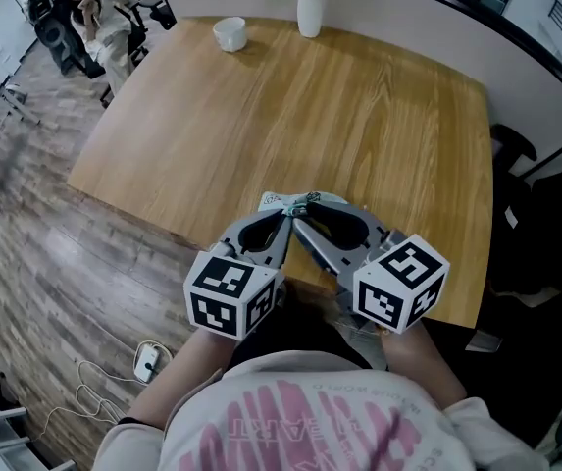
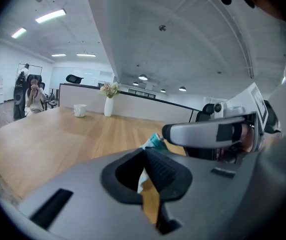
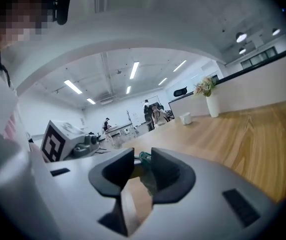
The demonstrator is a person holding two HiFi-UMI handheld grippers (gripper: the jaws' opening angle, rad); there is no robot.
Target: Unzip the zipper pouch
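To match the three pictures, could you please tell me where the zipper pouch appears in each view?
Head view: zipper pouch just below centre, over the table.
Left gripper view: zipper pouch lower centre, pinched in shut jaws.
Right gripper view: zipper pouch lower centre, between parted jaws.
Shared landmark: white vase.

The left gripper [image 1: 287, 211] and the right gripper [image 1: 307, 211] have smooth grey shells, with black ribbed pads [image 2: 163, 170] lining each claw's mouth. Behind each claw sits a white cube [image 1: 233, 295] bearing black square markers. Further behind, the person wears a pale top [image 1: 261, 386] with pink print.
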